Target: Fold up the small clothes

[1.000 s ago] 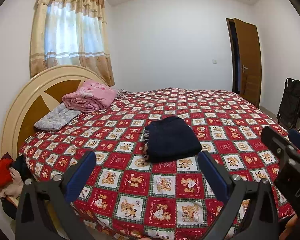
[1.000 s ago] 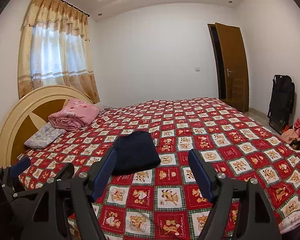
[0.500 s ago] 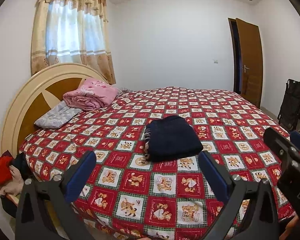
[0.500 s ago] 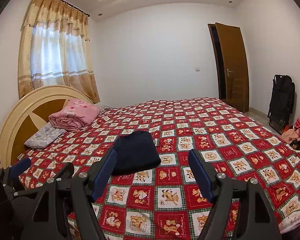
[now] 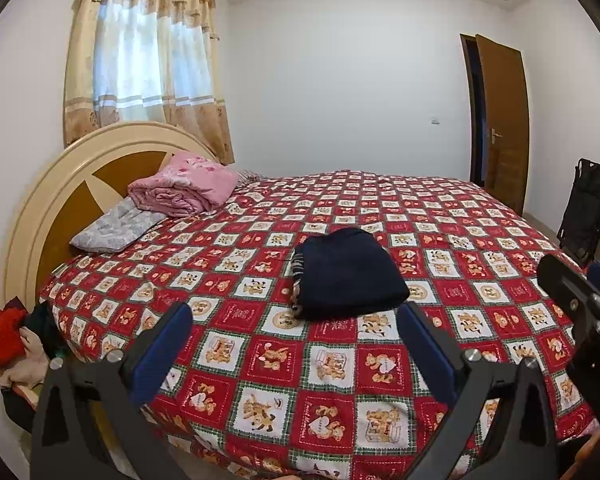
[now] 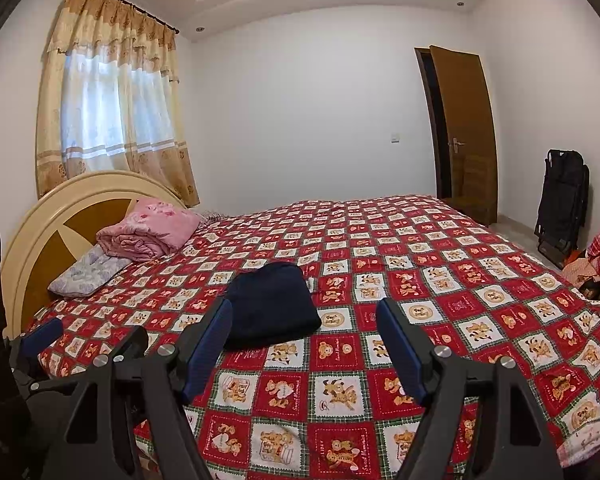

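My left gripper (image 5: 296, 344) wide apart and empty, right gripper (image 6: 304, 344) likewise, folded navy garment (image 5: 346, 272) just beyond my fingertips on the quilt (image 5: 440, 208)

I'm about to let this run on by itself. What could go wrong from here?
1. Both grippers, left and right, are open and apart from the folded navy garment; a clumsy grab might undo its folds.
2. The bedspread is soft, so fingers may pinch it too.
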Demonstrator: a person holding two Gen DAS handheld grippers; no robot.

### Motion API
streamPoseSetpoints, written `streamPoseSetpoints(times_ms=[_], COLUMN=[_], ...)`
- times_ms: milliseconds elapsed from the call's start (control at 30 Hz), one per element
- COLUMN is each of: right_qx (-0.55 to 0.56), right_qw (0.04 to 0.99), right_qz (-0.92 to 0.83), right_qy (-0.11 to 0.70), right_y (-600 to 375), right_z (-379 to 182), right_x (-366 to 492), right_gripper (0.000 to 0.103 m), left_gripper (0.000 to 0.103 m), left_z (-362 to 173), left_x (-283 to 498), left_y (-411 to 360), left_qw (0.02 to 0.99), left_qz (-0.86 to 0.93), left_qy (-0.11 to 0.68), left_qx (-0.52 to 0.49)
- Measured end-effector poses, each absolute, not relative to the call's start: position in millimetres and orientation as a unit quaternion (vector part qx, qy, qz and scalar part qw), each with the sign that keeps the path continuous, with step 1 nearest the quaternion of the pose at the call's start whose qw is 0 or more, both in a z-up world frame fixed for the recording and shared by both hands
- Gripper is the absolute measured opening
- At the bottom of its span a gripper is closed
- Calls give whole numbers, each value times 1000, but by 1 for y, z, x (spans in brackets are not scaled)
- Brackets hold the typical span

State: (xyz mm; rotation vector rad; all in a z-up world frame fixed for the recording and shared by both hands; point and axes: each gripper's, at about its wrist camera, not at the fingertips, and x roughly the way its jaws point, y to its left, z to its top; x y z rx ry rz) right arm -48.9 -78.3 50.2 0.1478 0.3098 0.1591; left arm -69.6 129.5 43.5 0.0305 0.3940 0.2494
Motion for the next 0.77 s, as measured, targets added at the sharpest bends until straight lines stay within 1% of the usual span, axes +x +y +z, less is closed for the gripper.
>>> streamPoseSetpoints(times_ms=[300,533,767], right_qx=[74,74,73], right_qw=[982,982,982], right_qz=[79,80,80], right_qy=[153,154,154], right_y=[-81,-82,-84], right_z=[51,51,50], right_x=[-49,-48,-48], right_gripper=[75,75,75], left_gripper=[103,103,103], left_z=[49,47,45], left_x=[-67,-60,-58], left_y=[132,141,139], left_qw=[974,972,972], left_qz=[136,115,107], left_qy=[180,205,210], left_qx=[22,-10,-11])
